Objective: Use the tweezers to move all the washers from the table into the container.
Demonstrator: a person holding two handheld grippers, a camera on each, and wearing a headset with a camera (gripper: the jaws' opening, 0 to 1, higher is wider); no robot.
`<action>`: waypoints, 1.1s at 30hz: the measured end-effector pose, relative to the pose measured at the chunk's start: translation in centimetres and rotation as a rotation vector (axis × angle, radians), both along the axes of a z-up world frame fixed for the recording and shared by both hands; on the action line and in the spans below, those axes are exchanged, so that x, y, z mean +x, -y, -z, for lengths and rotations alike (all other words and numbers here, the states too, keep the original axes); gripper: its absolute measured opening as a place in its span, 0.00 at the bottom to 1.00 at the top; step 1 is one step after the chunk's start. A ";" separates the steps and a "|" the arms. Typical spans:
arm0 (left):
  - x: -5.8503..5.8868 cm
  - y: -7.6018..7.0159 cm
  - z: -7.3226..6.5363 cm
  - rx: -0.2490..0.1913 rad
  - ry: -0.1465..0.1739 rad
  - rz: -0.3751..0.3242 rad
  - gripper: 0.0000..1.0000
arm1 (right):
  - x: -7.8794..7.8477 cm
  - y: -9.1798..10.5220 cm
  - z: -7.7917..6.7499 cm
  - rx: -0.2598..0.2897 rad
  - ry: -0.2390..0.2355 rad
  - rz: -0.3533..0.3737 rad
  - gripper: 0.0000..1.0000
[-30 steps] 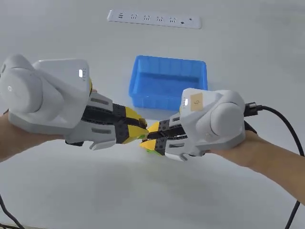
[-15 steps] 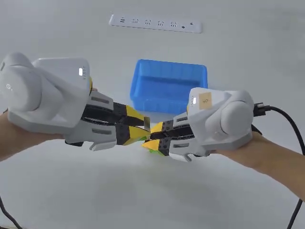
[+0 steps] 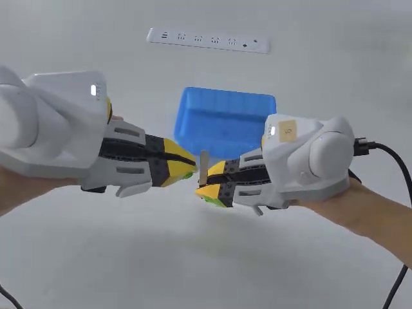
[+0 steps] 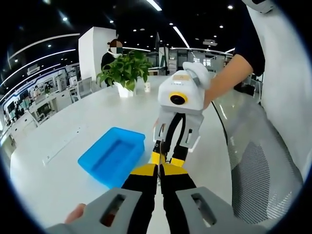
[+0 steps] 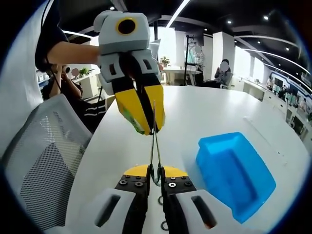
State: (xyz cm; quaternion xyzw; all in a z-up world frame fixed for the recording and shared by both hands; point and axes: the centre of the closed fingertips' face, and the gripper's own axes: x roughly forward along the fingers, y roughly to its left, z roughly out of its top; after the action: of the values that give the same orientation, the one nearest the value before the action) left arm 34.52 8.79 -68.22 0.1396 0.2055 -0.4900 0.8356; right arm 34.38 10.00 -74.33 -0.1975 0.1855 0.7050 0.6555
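Note:
A thin pair of steel tweezers (image 3: 204, 166) stands upright between the two gripper tips. My right gripper (image 3: 199, 187) is shut on its lower end; in the right gripper view the tweezers (image 5: 154, 146) rise from its jaws (image 5: 155, 178). My left gripper (image 3: 192, 168) faces it from the left with its jaws together, right beside the tweezers. Two small washers (image 5: 160, 200) lie on the table under the right jaws. Just behind the grippers stands the blue container (image 3: 225, 119), which looks empty.
A white power strip (image 3: 207, 40) lies at the far side of the white table (image 3: 193, 257). A black cable (image 3: 386, 161) trails from the right gripper. A mesh office chair (image 5: 44, 165) stands by the table's edge, and people stand farther back in the room.
The tweezers have come into sight, upright at the right gripper's tips. The left gripper's tip has drawn slightly back to the left, and both grippers have lifted a little.

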 end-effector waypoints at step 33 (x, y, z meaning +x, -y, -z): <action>0.9 -5.3 -0.7 -0.229 -0.120 -0.376 0.34 | 6.9 1.3 -6.6 0.046 0.110 0.107 0.09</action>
State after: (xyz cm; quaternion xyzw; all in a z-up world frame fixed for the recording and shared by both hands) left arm 35.44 14.09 -67.48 -0.0265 0.2201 -0.3531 0.9089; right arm 41.27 8.67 -67.71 -0.2106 0.1430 0.6612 0.7057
